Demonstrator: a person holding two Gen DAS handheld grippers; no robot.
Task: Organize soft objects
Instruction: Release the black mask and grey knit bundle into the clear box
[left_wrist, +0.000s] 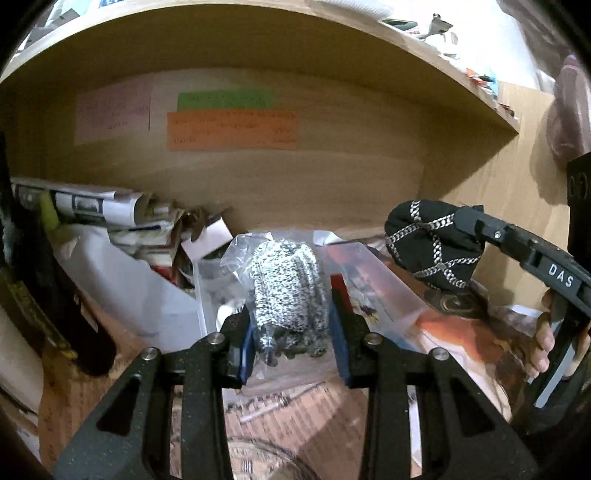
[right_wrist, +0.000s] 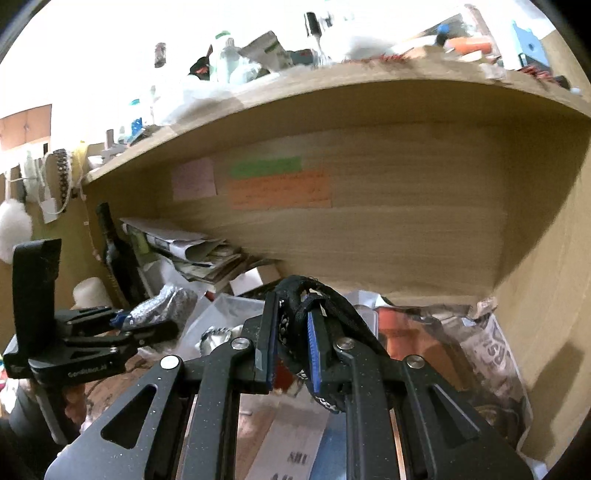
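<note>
A: Start at the jaws. What does each one hold?

B: The left gripper (left_wrist: 291, 332) has its blue pads pressed on either side of a clear plastic bag (left_wrist: 258, 254) with a speckled black-and-white knit bundle (left_wrist: 288, 284) inside. The jaws pinch it, and the bag crinkles around the knit. The right gripper (right_wrist: 290, 354) is closed on a black fabric piece (left_wrist: 432, 243) patterned with silver chain links; the cloth bunches and loops over its fingertips.

A: Where are both items, then?

B: Both are lifted off the clutter, in front of the wooden shelf (left_wrist: 295, 48), under its upper board. The bagged knit hangs near the middle of the desk; the black fabric is over the desk's right side, just above a round metal lid (left_wrist: 456, 304).

A: How far along is the sorting?

B: I judge it at an early or middle stage. Two soft things are in hand, but neither is set down, and I can't see a clear destination. The desk is crowded: rolled newspapers (left_wrist: 92, 203) at the left back, a translucent box (left_wrist: 207, 291) near the middle, glossy magazines (left_wrist: 461, 332) on the right.

A: Textures?

B: The knit looks nubby and yielding, the bag slick and thin. The fabric is limp and matte, its chain print shiny. The papers are stiff and creased.
</note>
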